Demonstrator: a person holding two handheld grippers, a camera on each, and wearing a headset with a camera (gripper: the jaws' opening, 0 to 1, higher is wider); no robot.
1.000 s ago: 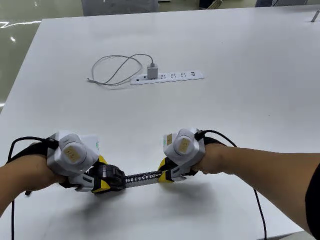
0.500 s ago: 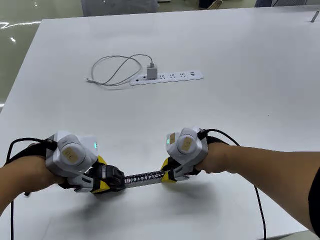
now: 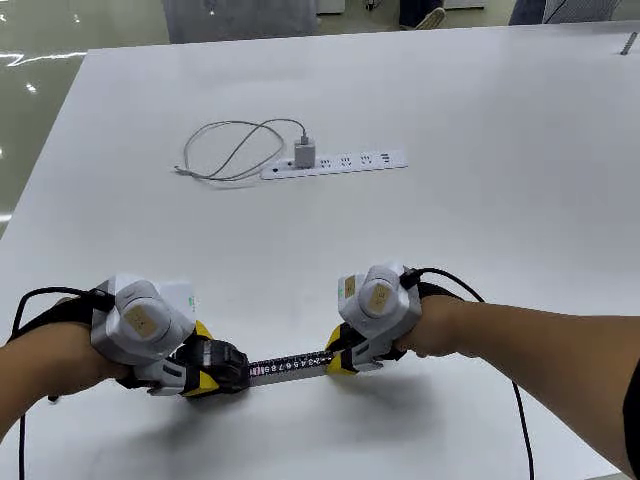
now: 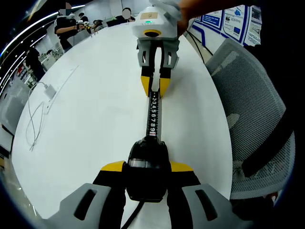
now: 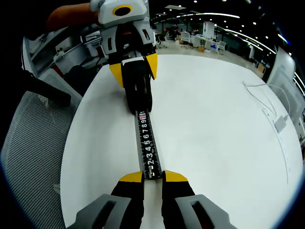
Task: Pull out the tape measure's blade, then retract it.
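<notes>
Head view, near edge of the white desk (image 3: 470, 180): the left gripper (image 3: 205, 368) clamps the black tape measure (image 3: 224, 364), a short stretch of its blade (image 3: 290, 362) runs rightward, and the right gripper (image 3: 338, 361) pinches the blade's tip. The pull-out looks partly done, with only the first numbers showing, and the retraction is not yet begun. Far on the desk lie a looped cable (image 3: 225, 150) and a power strip (image 3: 335, 163); the gripper views show a mesh chair (image 4: 252, 105) and a bright open office.

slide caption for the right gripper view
Right gripper pinches dark numbered blade drawn from the black tape measure case in the left gripper
</notes>
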